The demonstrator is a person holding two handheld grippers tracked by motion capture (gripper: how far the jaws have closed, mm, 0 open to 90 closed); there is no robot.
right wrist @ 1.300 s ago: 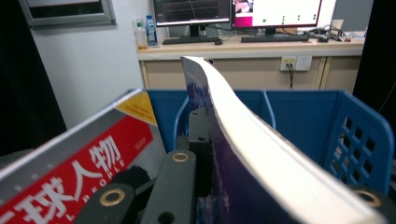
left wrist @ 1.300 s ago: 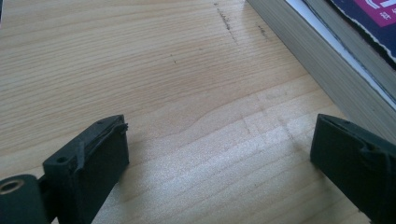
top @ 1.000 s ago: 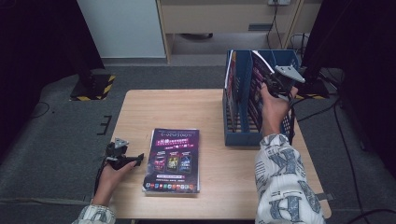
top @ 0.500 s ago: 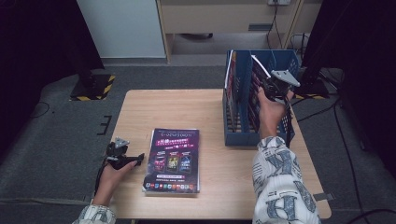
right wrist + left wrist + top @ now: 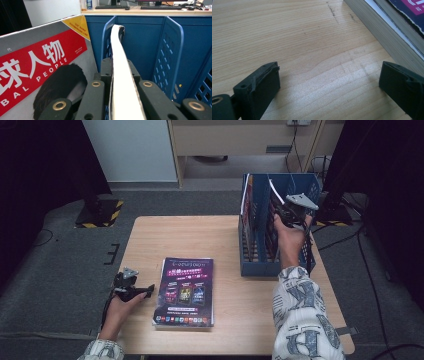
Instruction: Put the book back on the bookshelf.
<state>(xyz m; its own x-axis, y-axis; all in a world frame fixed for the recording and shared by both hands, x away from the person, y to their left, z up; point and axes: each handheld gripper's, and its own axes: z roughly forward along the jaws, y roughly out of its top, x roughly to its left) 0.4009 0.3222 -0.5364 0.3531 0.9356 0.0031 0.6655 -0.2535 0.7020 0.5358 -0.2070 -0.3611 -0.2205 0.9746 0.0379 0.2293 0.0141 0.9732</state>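
My right gripper (image 5: 281, 211) hangs over the blue file rack (image 5: 260, 266), shut on the top edge of a thin magazine (image 5: 273, 190) that stands upright in a middle slot. In the right gripper view its white edge (image 5: 117, 40) runs up from between the pads of the gripper (image 5: 119, 68). A red and grey magazine (image 5: 45, 65) stands in the slot to the left. My left gripper (image 5: 148, 291) rests open on the table beside a stack of magazines (image 5: 185, 290). Nothing lies between its jaws (image 5: 329, 82), and the stack's side (image 5: 382, 32) is just to the right.
The wooden table (image 5: 175, 240) has bare room behind the stack and left of the rack. The rack's perforated dividers (image 5: 170, 50) stand close on both sides of the held magazine. Dark floor surrounds the table, and a cabinet (image 5: 250, 140) stands beyond it.
My right hand has shifted slightly to the left with the magazine still in its grip. The left hand and the stack have not moved.
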